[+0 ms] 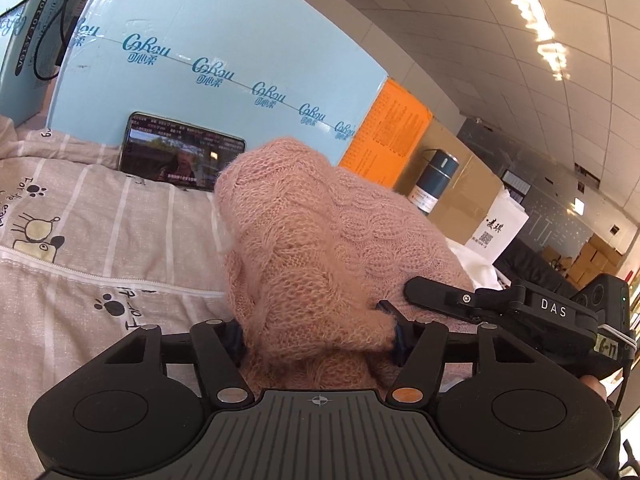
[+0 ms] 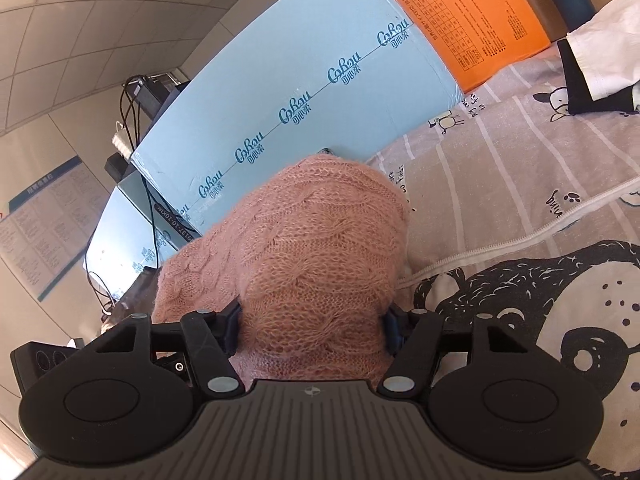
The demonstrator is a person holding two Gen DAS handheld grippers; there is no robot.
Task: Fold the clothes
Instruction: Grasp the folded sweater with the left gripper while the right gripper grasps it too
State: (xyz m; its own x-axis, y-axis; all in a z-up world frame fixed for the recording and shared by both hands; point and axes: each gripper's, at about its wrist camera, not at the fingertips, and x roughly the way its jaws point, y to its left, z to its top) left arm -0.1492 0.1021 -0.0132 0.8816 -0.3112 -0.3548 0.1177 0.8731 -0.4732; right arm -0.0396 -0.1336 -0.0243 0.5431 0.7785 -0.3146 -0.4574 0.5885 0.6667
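Left gripper (image 1: 318, 330) is seen partway closed, fingers pressed into a bunched fold of the pink knit sweater (image 1: 316, 240); right gripper (image 2: 312, 326) likewise clamped on a thick roll of it; sweater is held up over the grey striped bedsheet (image 1: 100, 248); a phone (image 1: 182, 152) is propped further back; light blue box (image 1: 224, 52) stands farthest, orange box (image 2: 468, 12) to its right.

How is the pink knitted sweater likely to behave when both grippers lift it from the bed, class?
The pink knitted sweater probably flops: it bulges and droops around the left gripper and right gripper. Its fuzzy cable knit likely resists slipping. It looks light for its bulk.
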